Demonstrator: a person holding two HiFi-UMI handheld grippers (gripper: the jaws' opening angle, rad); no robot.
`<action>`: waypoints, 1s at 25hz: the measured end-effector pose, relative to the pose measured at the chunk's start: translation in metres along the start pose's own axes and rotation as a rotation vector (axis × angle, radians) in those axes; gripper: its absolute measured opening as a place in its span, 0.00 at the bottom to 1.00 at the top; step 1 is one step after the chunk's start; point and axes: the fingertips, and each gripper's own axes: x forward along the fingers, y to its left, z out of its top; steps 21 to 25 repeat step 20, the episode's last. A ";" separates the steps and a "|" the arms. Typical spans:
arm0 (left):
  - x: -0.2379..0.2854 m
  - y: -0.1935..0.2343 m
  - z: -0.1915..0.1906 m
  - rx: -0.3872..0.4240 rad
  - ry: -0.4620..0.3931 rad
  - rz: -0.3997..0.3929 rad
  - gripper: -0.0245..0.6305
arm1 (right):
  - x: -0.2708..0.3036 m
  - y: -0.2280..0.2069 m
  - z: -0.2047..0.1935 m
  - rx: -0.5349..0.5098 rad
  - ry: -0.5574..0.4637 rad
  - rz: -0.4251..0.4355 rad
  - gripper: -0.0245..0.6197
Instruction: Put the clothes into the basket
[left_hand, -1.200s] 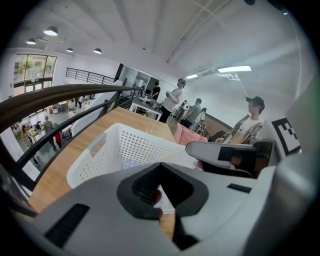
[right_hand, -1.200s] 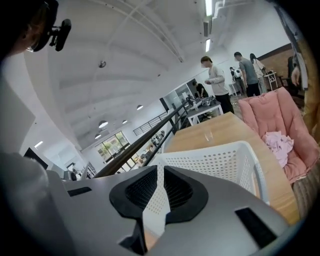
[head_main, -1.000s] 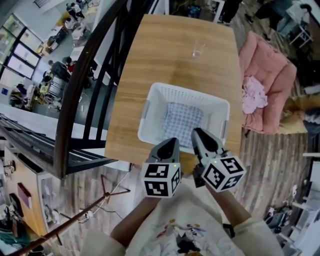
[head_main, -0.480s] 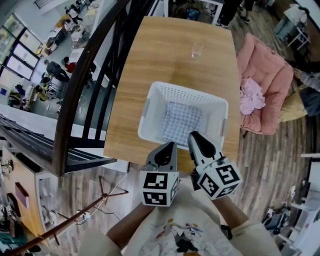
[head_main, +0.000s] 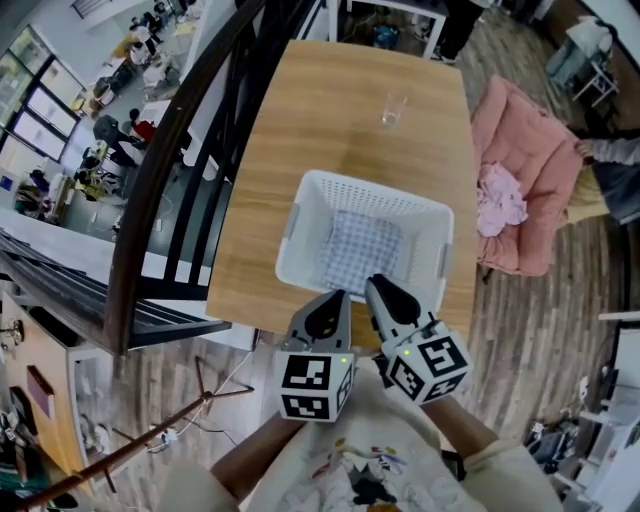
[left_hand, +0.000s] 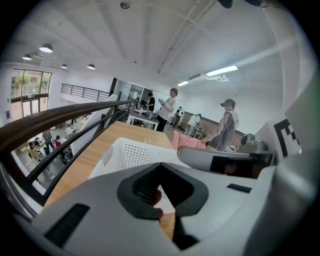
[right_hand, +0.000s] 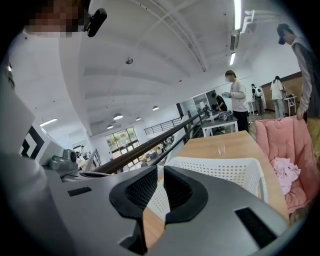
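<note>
Left gripper (head_main: 328, 300): jaws closed to thin slit, empty, over near edge of worktop (head_main: 330, 110). White basket (head_main: 298, 220) just ahead of both jaw pairs, checked cloth (head_main: 362, 245) lying inside. Right gripper (head_main: 376, 287): jaws clenched, empty, at basket's near rim. Pink clothes (head_main: 497, 200) well right of jaws, on pink cushion (head_main: 535, 150), outside basket.

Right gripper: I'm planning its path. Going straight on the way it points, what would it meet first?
Probably the basket, its near wall, right ahead of the right gripper; depth is unclear, so it may clear the rim.
</note>
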 end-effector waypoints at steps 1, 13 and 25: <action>0.000 0.000 0.001 0.002 -0.002 0.001 0.04 | 0.000 0.001 0.000 -0.003 0.002 0.002 0.12; -0.004 0.003 0.007 -0.003 -0.018 0.001 0.04 | 0.001 0.006 0.005 -0.026 0.007 0.009 0.11; -0.006 0.008 0.006 -0.006 -0.021 0.003 0.04 | 0.004 0.012 0.009 -0.033 0.001 0.024 0.07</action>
